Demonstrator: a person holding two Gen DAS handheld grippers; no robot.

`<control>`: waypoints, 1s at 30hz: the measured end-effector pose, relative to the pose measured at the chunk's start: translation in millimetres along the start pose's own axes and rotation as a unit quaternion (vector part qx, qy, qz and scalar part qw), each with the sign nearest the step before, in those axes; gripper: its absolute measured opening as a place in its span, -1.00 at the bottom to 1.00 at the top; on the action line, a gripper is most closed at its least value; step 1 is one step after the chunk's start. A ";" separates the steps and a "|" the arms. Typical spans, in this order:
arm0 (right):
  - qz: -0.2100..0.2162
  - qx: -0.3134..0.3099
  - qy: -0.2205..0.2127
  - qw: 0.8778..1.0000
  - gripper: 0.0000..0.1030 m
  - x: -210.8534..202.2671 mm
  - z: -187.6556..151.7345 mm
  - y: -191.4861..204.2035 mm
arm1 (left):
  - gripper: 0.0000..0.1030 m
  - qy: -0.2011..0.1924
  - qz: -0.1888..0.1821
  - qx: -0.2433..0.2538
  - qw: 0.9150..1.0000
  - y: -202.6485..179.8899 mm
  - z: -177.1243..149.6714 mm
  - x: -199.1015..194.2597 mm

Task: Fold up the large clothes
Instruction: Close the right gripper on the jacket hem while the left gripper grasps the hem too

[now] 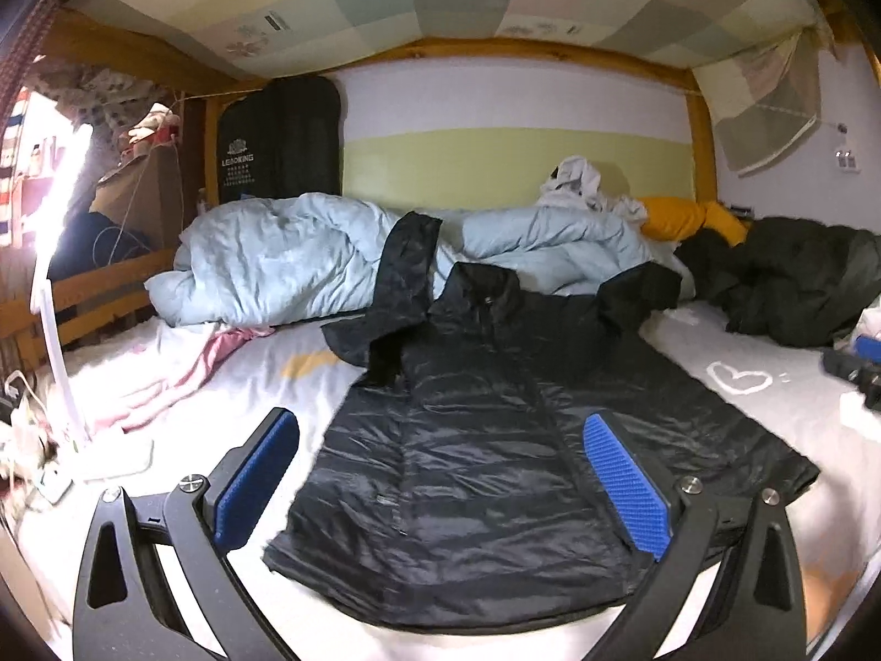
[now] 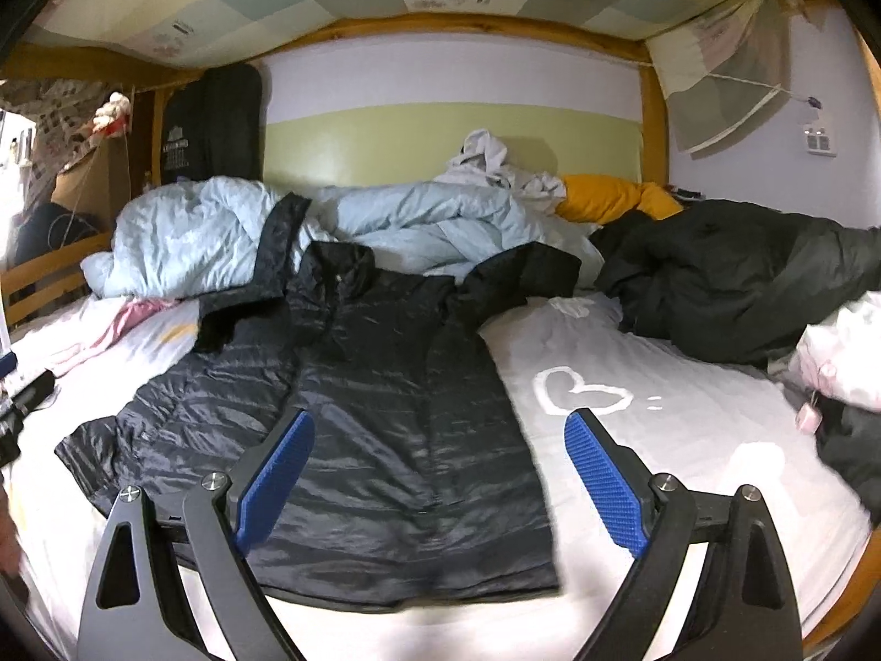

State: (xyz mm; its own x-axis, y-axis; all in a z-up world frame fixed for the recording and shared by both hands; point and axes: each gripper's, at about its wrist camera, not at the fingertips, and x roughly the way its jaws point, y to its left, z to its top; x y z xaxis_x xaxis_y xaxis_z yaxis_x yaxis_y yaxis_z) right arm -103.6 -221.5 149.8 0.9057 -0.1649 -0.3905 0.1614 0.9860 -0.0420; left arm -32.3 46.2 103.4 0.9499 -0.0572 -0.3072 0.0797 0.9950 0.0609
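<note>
A large black puffer jacket (image 1: 484,440) lies spread flat, front up, on the white bed sheet (image 1: 286,352), hem toward me and collar toward the far wall. One sleeve (image 1: 404,270) runs up over the light blue duvet. My left gripper (image 1: 440,424) is open and empty, hovering above the jacket's lower part. In the right wrist view the same jacket (image 2: 352,418) lies left of centre. My right gripper (image 2: 440,421) is open and empty above the jacket's right edge near the hem.
A crumpled light blue duvet (image 1: 286,259) lies across the far side. A dark green coat (image 2: 732,286) is heaped at right, with an orange pillow (image 2: 611,195) behind. Pink cloth (image 1: 181,369) and a bright white lamp (image 1: 55,275) are at left. A wooden bunk frame (image 2: 652,126) encloses the bed.
</note>
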 end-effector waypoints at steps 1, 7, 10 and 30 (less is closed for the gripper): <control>0.000 0.001 0.009 1.000 0.82 3.8 4.4 -8.7 | 1.00 0.012 0.005 0.007 1.000 4.9 4.1 5.8; -0.006 0.058 0.087 0.994 0.82 43.4 -5.8 -65.5 | 0.92 0.120 0.013 -0.020 0.993 38.2 -7.2 51.9; -0.012 0.080 0.124 0.989 0.82 60.9 -30.1 -80.7 | 0.90 0.162 0.029 -0.034 0.986 52.0 -31.2 68.5; 0.040 0.116 0.244 0.962 0.21 111.2 -96.8 -81.7 | 0.56 0.320 0.006 -0.163 0.933 113.0 -99.7 117.0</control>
State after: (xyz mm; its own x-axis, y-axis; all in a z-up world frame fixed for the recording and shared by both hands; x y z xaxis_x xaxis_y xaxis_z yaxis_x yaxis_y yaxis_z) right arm -54.0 -318.0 20.8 0.6363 -0.0021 -0.7715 0.2339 0.9535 0.1903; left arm 57.7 160.1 -20.3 0.5672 -0.0896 -0.8187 -0.1245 0.9733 -0.1928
